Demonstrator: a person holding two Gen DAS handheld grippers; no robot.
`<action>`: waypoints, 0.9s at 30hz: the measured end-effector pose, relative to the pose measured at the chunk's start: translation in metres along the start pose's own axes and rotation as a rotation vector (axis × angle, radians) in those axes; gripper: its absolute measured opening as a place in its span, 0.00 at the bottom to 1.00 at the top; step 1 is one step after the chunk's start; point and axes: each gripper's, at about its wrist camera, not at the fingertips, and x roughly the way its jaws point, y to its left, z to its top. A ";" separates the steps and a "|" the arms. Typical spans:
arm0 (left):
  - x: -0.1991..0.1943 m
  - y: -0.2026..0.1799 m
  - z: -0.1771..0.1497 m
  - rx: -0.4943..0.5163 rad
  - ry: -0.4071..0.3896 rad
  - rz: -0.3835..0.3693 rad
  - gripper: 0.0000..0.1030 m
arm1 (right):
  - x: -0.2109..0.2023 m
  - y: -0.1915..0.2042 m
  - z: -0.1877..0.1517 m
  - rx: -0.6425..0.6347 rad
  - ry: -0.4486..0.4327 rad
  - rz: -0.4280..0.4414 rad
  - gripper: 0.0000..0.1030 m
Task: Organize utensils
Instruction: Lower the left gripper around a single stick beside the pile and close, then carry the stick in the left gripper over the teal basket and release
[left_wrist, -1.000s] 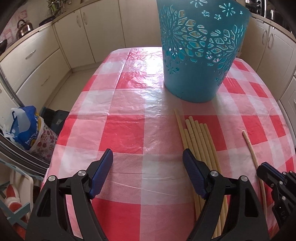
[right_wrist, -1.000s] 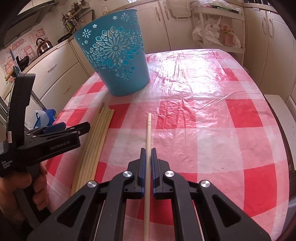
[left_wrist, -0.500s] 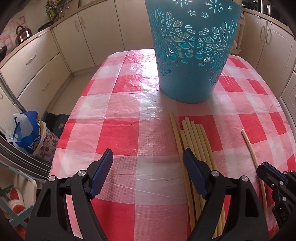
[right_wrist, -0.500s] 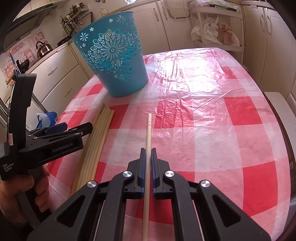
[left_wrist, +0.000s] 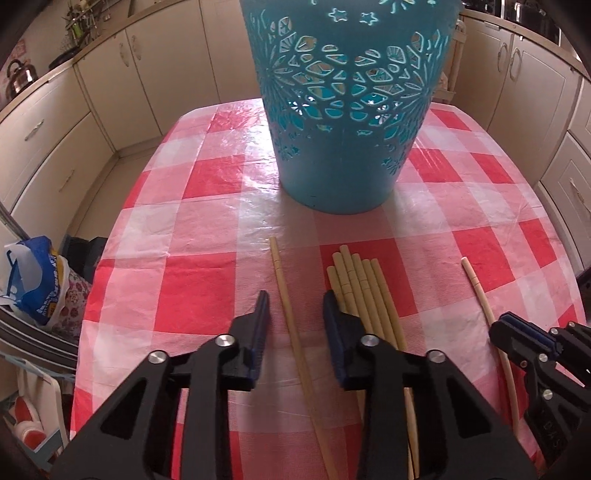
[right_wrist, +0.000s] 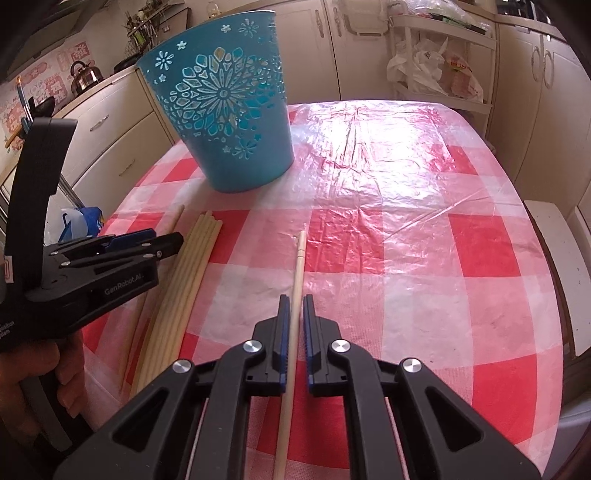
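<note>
While both claws point at the table (left_wrist: 207, 229), each frames one chopstick.
Left claw (left_wrist: 293, 314), just closing, straddles a lone stick (left_wrist: 291, 325) with visible gaps; only the right view shows the right claw (right_wrist: 294, 321) clamped on its stick (right_wrist: 297, 266), bundle (right_wrist: 184, 288) beside, basket (right_wrist: 229, 129) beyond.

A table (left_wrist: 207, 229) under a red-and-white checked cloth with a clear, glossy plastic cover stands mid-kitchen. Cream cabinets (left_wrist: 122, 85) with drawers run along the wall to its left and beyond its far end, and more cream cupboard doors (right_wrist: 554, 110) line its right side. A kettle (right_wrist: 85, 78) sits on the left counter. Past the table's far right corner, a white rack (right_wrist: 439, 62) holds plastic bags. Daylight glares off the cover.
</note>
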 end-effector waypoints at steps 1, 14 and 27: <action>0.000 0.000 0.001 -0.001 0.007 -0.017 0.12 | 0.000 0.001 0.000 -0.012 0.005 -0.003 0.08; 0.004 0.018 0.008 0.000 0.078 -0.129 0.06 | 0.009 0.004 0.012 -0.046 0.079 0.030 0.06; -0.082 0.026 -0.005 -0.003 -0.194 -0.096 0.04 | -0.011 -0.030 -0.020 0.248 -0.088 0.135 0.06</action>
